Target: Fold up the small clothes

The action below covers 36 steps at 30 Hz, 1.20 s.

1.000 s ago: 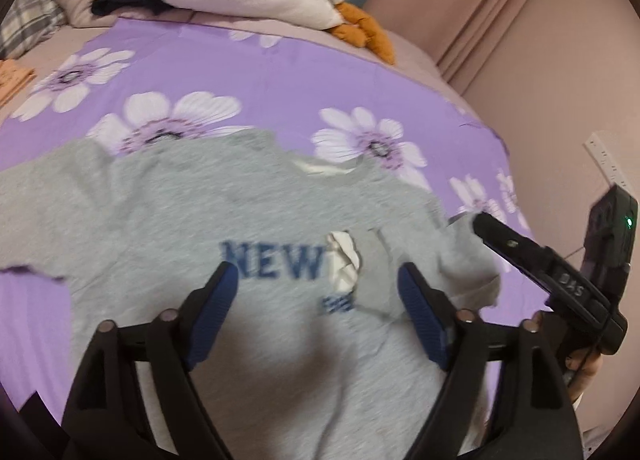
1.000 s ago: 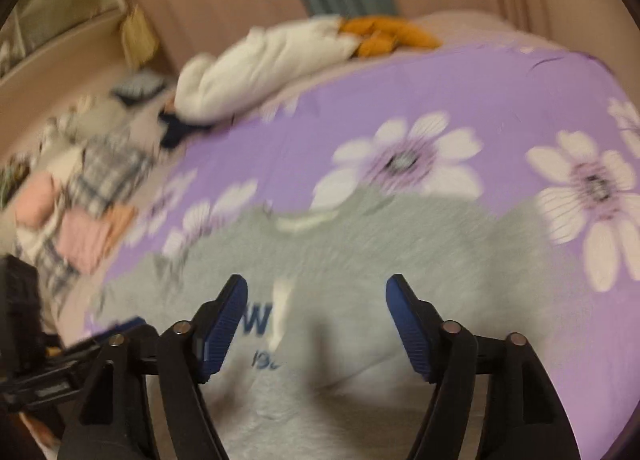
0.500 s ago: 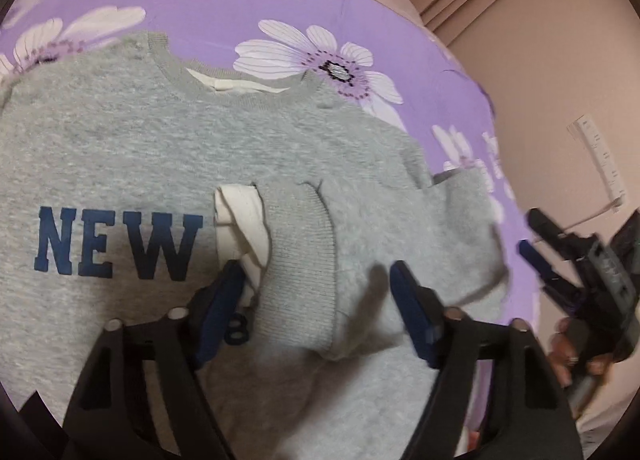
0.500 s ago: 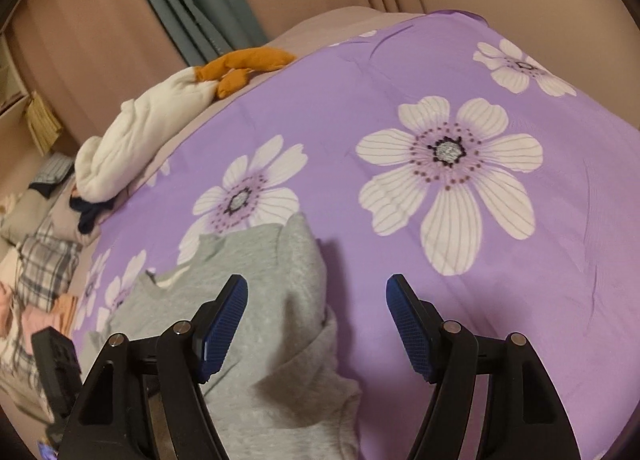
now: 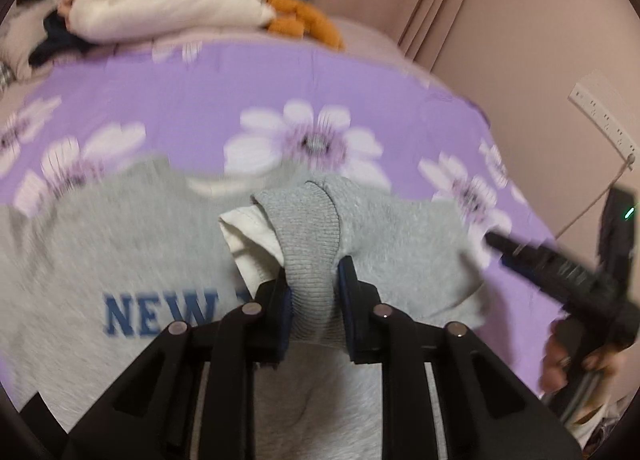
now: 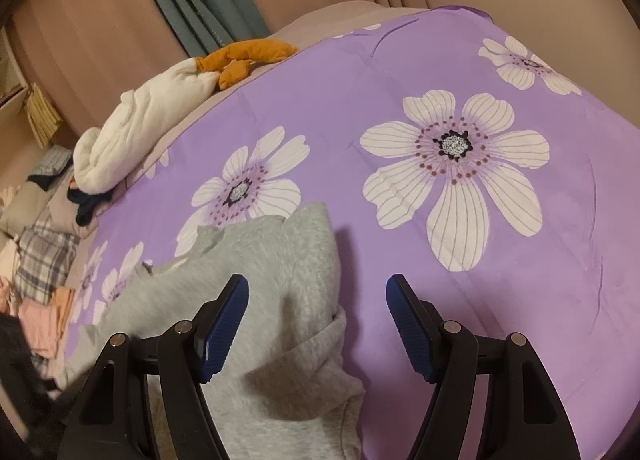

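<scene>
You are pinching the sleeve cuff [image 5: 310, 227] of the grey sweatshirt [image 5: 120, 244] in your left claw [image 5: 314, 292], right claw [image 6: 318, 324] gaping empty near the bed's [image 6: 560, 260] edge, folding barely begun.

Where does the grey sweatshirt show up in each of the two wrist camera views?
Left wrist view: grey sweatshirt fills the lower half; its ribbed cuff is clamped in the left gripper.
Right wrist view: it lies lower left, partly between the fingers of the open right gripper.
Shared landmark: the orange plush at the bed's far end.
</scene>
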Available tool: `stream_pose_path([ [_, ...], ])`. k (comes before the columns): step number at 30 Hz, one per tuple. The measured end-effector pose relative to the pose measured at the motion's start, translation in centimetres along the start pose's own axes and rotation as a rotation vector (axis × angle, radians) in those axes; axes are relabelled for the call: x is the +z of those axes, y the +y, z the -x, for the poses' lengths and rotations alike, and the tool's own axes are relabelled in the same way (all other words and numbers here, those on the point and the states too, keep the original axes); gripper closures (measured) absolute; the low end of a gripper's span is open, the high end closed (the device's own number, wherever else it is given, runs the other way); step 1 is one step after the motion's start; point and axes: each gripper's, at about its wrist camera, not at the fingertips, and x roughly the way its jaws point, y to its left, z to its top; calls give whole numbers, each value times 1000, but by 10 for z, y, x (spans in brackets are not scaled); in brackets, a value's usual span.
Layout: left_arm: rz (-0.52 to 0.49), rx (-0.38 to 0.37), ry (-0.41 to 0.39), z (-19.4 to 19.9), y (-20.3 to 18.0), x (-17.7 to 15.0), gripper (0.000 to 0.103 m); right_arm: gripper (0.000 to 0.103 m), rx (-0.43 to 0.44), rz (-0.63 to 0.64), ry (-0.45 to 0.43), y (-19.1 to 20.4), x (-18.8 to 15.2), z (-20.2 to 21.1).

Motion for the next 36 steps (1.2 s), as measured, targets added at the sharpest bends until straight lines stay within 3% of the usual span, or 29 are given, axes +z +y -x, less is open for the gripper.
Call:
stream_pose_path([
  [7,-21,50,-75,33,6,32,83,31,24,5,12,4,-1,-4],
  [16,3,111,-89,49,25,37,83,31,44,30,50,16,-7,-16],
  [24,5,148,-64,51,38,35,83,31,48,69,93,31,-13,-29],
  [31,25,188,-16,44,57,28,83,44,40,99,145,40,-19,-46],
  [36,41,207,19,39,72,20,83,46,44,113,172,46,-23,-53],
])
